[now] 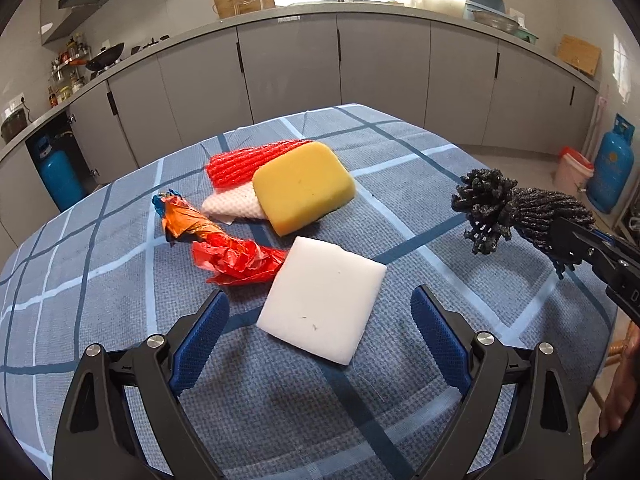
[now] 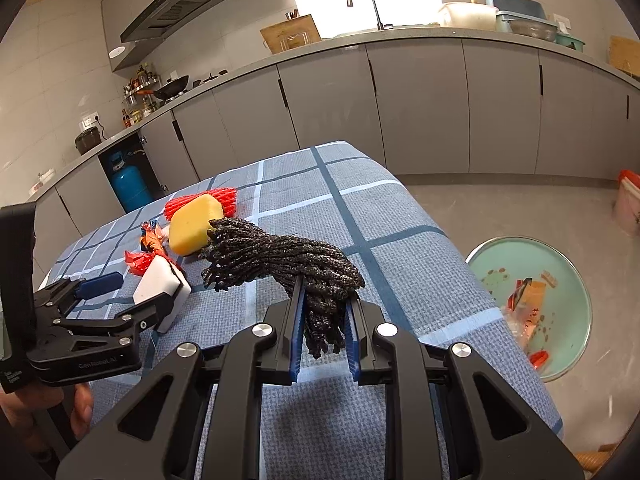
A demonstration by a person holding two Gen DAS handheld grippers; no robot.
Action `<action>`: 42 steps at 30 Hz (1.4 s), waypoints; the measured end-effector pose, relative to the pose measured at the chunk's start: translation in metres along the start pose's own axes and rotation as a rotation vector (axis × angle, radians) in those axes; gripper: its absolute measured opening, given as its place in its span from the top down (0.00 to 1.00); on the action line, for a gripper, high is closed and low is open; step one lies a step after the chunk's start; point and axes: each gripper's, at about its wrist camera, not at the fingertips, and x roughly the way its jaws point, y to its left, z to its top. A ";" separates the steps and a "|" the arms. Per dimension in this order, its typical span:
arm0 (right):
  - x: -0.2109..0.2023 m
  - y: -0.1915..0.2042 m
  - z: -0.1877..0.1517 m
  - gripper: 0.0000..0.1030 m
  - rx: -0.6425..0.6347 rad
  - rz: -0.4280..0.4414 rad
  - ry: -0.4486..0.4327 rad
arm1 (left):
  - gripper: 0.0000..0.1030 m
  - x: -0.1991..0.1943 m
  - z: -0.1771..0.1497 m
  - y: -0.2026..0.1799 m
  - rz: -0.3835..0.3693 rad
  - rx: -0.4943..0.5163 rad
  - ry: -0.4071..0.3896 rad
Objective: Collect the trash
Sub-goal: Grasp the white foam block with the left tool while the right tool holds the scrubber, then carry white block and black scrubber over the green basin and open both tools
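Observation:
On the blue plaid tablecloth [image 1: 120, 300] a white foam block [image 1: 324, 300] lies between the fingers of my left gripper [image 1: 320, 300], which stands open with neither pad touching it. Beyond it are a yellow sponge [image 1: 304, 188], a red foam net [image 1: 244, 164], a white foam net [image 1: 232, 208], crumpled red plastic [image 1: 236, 264] and an orange wrapper [image 1: 184, 216]. My right gripper [image 2: 326, 292] is shut on a black foam net [image 2: 280, 256], held above the table's right side. The left gripper [image 2: 136, 292] shows at the left of the right wrist view.
A green basin [image 2: 512, 256] with wrappers in it sits on the floor right of the table. A pink bucket [image 1: 572, 168] and a blue gas cylinder [image 1: 610, 164] stand further right. Grey kitchen cabinets [image 1: 380, 64] run behind the table.

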 end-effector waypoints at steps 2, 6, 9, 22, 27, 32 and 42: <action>0.000 0.000 0.000 0.81 0.001 0.000 -0.002 | 0.37 0.001 -0.001 -0.002 -0.022 0.009 0.012; 0.000 0.000 -0.001 0.81 0.002 0.001 -0.005 | 0.70 -0.003 -0.003 -0.001 -0.038 0.024 0.010; -0.003 -0.001 -0.001 0.81 0.004 0.002 -0.013 | 0.83 -0.014 -0.003 0.002 -0.060 0.017 0.009; -0.011 -0.013 0.000 0.81 0.030 -0.008 -0.039 | 0.95 -0.042 0.003 0.012 -0.028 0.017 -0.053; -0.016 -0.021 0.003 0.81 0.044 -0.013 -0.058 | 0.95 -0.061 0.017 0.010 -0.008 0.030 -0.109; -0.024 -0.036 0.010 0.81 0.065 -0.038 -0.084 | 0.95 -0.073 0.038 -0.007 -0.026 0.064 -0.165; -0.042 -0.092 0.029 0.81 0.119 -0.140 -0.145 | 0.95 -0.067 0.080 -0.062 -0.108 0.138 -0.236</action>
